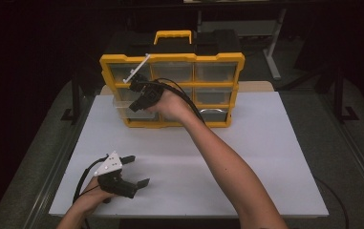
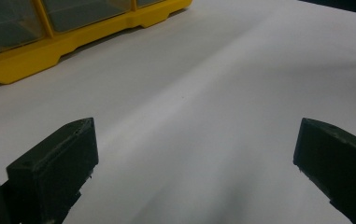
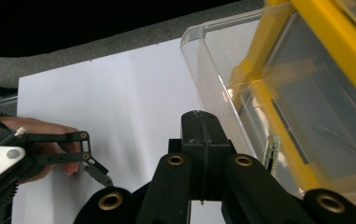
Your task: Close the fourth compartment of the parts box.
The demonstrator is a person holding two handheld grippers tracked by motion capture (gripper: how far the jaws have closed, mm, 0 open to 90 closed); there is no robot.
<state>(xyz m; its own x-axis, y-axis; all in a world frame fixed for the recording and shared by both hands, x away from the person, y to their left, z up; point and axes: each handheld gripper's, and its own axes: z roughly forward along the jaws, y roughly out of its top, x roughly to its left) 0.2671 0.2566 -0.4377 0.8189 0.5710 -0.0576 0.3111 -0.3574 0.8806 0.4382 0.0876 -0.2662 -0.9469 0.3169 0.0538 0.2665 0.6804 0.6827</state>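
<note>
A yellow organizer case point(image 1: 218, 58) with clear drawers stands upright at the back of the white table point(image 1: 265, 157). Its lower-left clear drawer point(image 1: 121, 109) sticks out of the frame. My right gripper point(image 1: 135, 106) is at that drawer, its jaws pressed together. In the right gripper view the shut gripper point(image 3: 200, 122) lies just left of the clear drawer point(image 3: 222, 70), which juts out of the yellow frame point(image 3: 334, 37); I see nothing between the jaws. My left gripper point(image 1: 139, 170) rests low at the table's front left, wide open over bare table point(image 2: 194, 135).
The case has a yellow carry handle point(image 1: 172, 34) on top and a black back. Its yellow bottom edge point(image 2: 26, 60) lies at the far left of the left gripper view. Table legs and a dark floor surround the table.
</note>
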